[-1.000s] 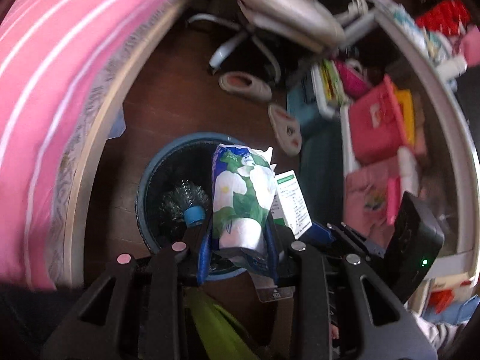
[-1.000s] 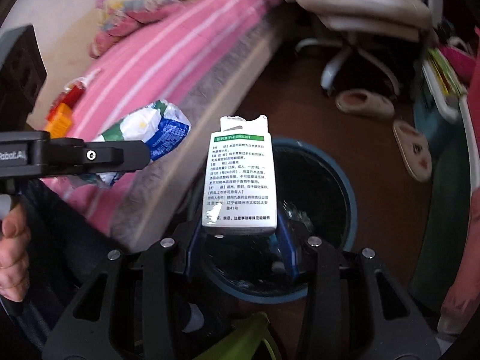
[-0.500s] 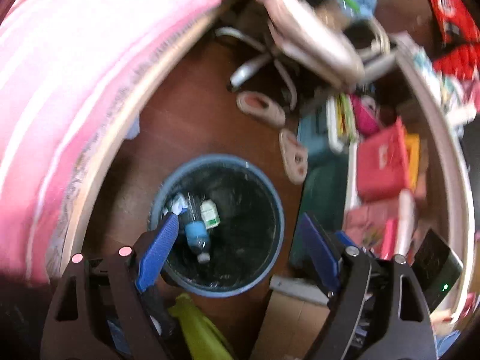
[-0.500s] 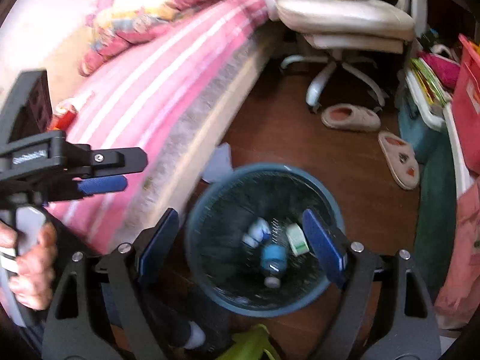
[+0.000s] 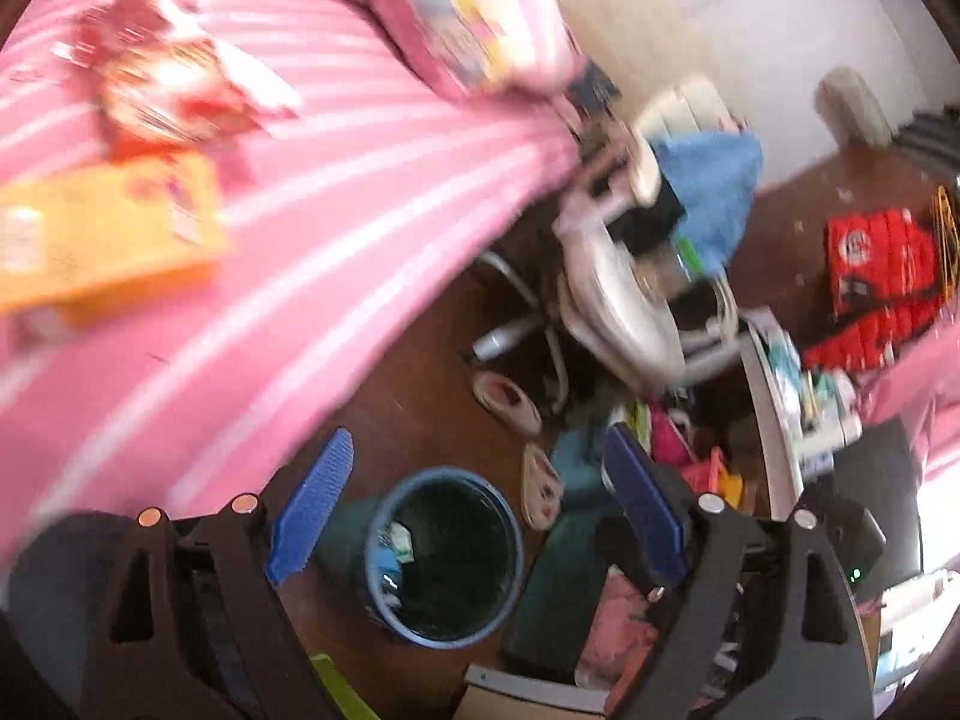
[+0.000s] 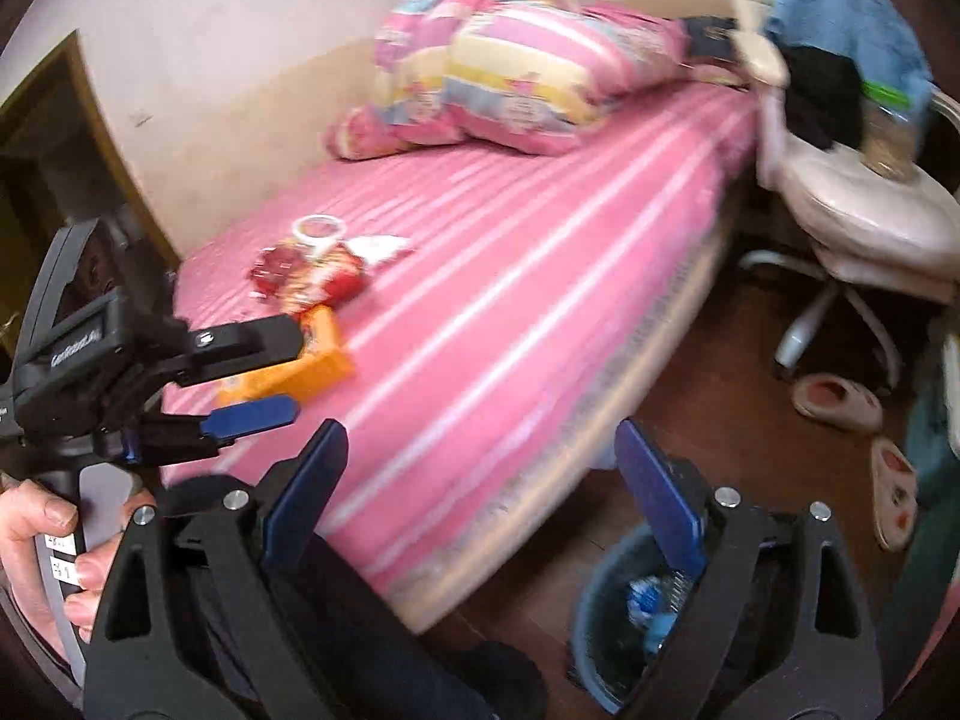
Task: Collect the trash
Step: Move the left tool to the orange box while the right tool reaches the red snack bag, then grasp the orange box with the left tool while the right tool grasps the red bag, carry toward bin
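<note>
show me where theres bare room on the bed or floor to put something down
Free: the striped sheet between the folded quilt and the wrappers, and the dark floor between bed edge, chair base and slippers. Crowded: around the red snack bag and orange box, and the right of the bin, packed with bags and boxes.

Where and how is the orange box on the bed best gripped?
Probably across its narrow width. The orange box lies flat on the pink bed, apart from the red wrapper beyond it, so come from above with jaws straddling its long edges. The left gripper, open and empty, is nearest. Blur hides finer detail.
</note>
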The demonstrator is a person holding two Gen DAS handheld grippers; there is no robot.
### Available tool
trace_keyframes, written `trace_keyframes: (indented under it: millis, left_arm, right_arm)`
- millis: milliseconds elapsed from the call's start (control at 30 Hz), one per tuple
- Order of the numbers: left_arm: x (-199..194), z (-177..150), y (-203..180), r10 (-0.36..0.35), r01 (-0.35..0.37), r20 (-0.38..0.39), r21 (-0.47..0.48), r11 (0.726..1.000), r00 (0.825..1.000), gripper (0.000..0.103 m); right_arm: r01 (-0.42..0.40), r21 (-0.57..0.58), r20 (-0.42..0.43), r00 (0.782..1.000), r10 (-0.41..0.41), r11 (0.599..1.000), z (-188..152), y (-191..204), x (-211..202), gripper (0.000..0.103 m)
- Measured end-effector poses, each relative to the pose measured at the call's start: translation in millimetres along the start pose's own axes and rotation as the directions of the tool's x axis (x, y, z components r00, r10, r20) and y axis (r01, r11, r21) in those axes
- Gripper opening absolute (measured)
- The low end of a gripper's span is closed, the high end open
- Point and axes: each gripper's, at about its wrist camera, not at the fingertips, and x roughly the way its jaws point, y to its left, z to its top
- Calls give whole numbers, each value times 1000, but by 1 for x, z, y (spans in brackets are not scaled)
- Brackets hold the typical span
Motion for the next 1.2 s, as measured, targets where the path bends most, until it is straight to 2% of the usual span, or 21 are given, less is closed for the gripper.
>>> trace_keyframes:
  millis: [133, 333, 467, 633, 700, 833, 933, 1000, 1067, 1100, 1133, 1167, 1200]
  left_arm:
    - [-57, 17, 51, 58, -52, 84, -65, 997, 995, 83]
    - [-96, 33, 122, 144, -119, 131, -182, 976, 981, 83]
    - [-89, 42, 156, 129, -103, 99, -233, 967, 987, 83]
    - [-65, 54, 186, 150, -135, 41, -247, 960, 988, 83]
    - [-57, 56, 194, 138, -128, 22, -255, 958, 990, 83]
    - [-38, 61, 208, 101, -103, -21, -292, 951, 995, 83]
    - [-31, 68, 211, 77, -79, -20, -295, 952, 997, 81]
    - [-24, 72, 213, 75, -79, -24, -301, 950, 997, 73]
    - [-18, 71, 220, 56, -66, -41, -335, 940, 998, 56]
    - [-16, 71, 223, 38, -50, -40, -350, 935, 998, 54]
    - [-15, 71, 226, 11, -23, -33, -368, 930, 999, 44]
    - [-15, 71, 228, -24, 13, -24, -383, 924, 999, 38]
    - [-16, 71, 229, -50, 39, -18, -392, 919, 999, 28]
  right_arm:
    - [-68, -35, -13, 998, 67, 997, 20, 35, 27, 90]
    - [-162, 0, -89, 983, 162, 987, 42, 64, 82, 90]
    - [-231, 86, -124, 963, 240, 969, 53, 66, 119, 90]
    - [-292, 225, -152, 932, 330, 929, 69, 63, 163, 90]
    - [-321, 287, -164, 912, 377, 902, 77, 62, 185, 89]
    - [-346, 337, -180, 889, 421, 876, 89, 68, 220, 88]
    - [-351, 363, -209, 872, 443, 863, 97, 74, 252, 77]
    - [-353, 388, -228, 858, 459, 851, 99, 77, 271, 69]
    - [-345, 409, -247, 849, 467, 845, 101, 78, 291, 63]
    - [-346, 416, -254, 844, 473, 841, 102, 79, 298, 59]
    - [-343, 420, -266, 839, 475, 840, 102, 81, 307, 48]
    - [-336, 422, -277, 837, 472, 842, 102, 82, 313, 27]
    - [-329, 425, -287, 835, 470, 843, 101, 82, 317, 12]
